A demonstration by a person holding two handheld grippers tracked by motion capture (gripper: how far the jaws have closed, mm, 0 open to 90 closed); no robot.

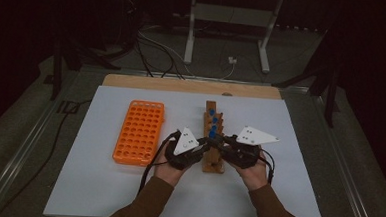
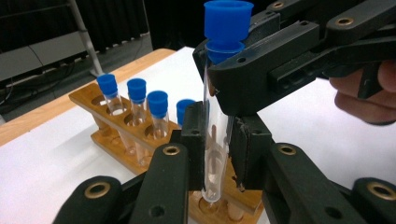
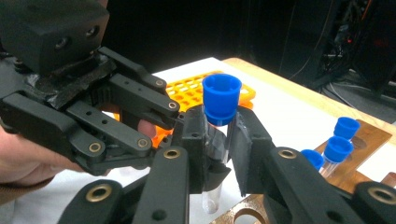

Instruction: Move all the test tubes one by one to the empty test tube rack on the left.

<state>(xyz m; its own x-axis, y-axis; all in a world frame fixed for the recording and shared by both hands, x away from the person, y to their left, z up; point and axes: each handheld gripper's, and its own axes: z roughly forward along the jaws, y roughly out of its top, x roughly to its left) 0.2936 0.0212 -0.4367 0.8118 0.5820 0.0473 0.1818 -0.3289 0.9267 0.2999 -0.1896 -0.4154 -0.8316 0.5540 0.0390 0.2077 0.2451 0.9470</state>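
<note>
A clear test tube with a blue cap [image 2: 227, 18] stands upright over the near end of the wooden rack [image 1: 213, 164]. Both grippers are shut on it. My left gripper [image 2: 217, 137] pinches the glass [image 2: 212, 93] low down, its pads on either side. My right gripper [image 3: 219, 133] clamps the same tube [image 3: 221, 98] just under the cap and shows from the right as black jaws [image 2: 243, 70]. In the high view the left gripper [image 1: 206, 149] and right gripper [image 1: 220, 142] meet at the rack. The tube's rounded bottom [image 3: 211, 201] hangs just over the rack's holes.
Several more blue-capped tubes [image 2: 137, 91] stand in the wooden rack's far holes [image 3: 337, 148]. An empty orange tube rack [image 1: 139, 132] lies to the left on the white mat [image 1: 276, 193]. Floor cables and a stand's legs lie beyond the table.
</note>
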